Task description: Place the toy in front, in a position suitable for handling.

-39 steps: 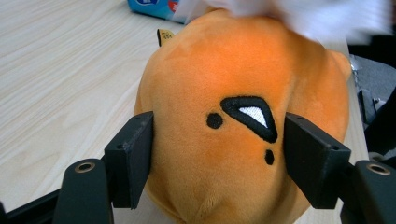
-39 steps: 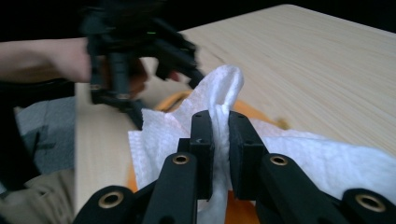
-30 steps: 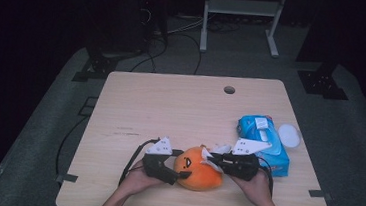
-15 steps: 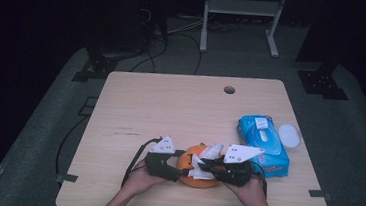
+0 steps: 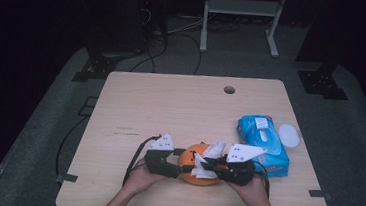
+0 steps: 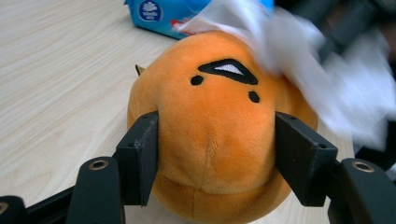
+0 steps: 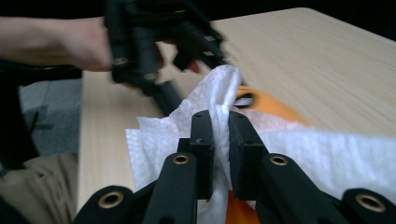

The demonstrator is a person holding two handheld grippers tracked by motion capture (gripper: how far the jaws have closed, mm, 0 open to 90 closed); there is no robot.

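Note:
An orange plush toy point(image 5: 190, 163) with a stitched face lies near the table's front edge. My left gripper point(image 5: 177, 170) comes at it from the left. Its jaws have just been closing on the toy point(image 6: 219, 140), and both pads press into its sides. My right gripper point(image 7: 221, 135) is shut on a bunched white wipe point(image 7: 327, 158). From the right it holds the wipe point(image 5: 200, 172) against the top of the toy point(image 7: 266, 105). The wipe point(image 6: 345, 93) is blurred where it lies over the toy's far side.
A blue pack of wipes point(image 5: 263, 142) lies right of the toy, close to my right hand, with a white round lid point(image 5: 288, 135) beside it. The wooden table point(image 5: 170, 107) has a cable hole point(image 5: 229, 90) at the back. Its front edge is just below both hands.
The right gripper has brought the wipe leftward onto the toy, which now shows less. The left gripper's jaws have drawn in against the toy's sides; that hand stayed in place.

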